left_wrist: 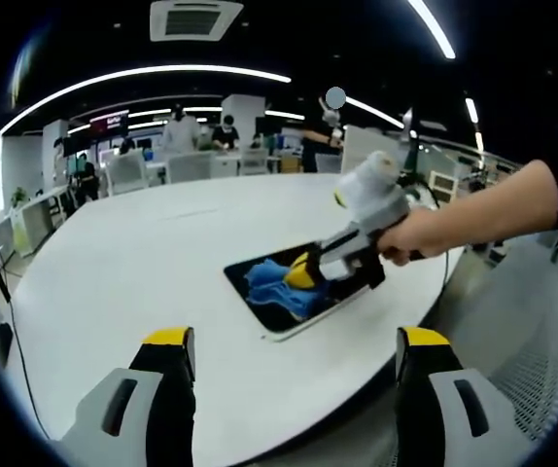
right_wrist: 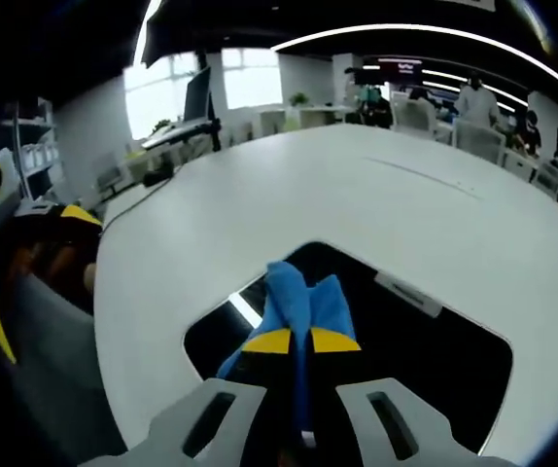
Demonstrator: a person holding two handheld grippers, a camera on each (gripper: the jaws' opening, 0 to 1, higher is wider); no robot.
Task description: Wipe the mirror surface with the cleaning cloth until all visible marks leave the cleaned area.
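A dark mirror (left_wrist: 274, 313) with a pale rim lies flat on the white table (left_wrist: 133, 272). A blue cleaning cloth (left_wrist: 277, 287) rests on its glass. In the left gripper view my right gripper (left_wrist: 303, 275), held by a hand, is shut on that cloth and presses it to the mirror. My left gripper (left_wrist: 296, 352) hangs open above the table's near edge, short of the mirror, with nothing in it. In the right gripper view the blue cloth (right_wrist: 303, 302) is pinched between my right gripper's (right_wrist: 301, 341) yellow-tipped jaws over the mirror (right_wrist: 435, 360).
The table edge (left_wrist: 376, 409) curves close below the mirror. A mesh chair (left_wrist: 541, 360) stands at the right. Desks, chairs and several people (left_wrist: 201, 131) sit far behind the table. The other gripper (right_wrist: 26, 253) shows at the left edge of the right gripper view.
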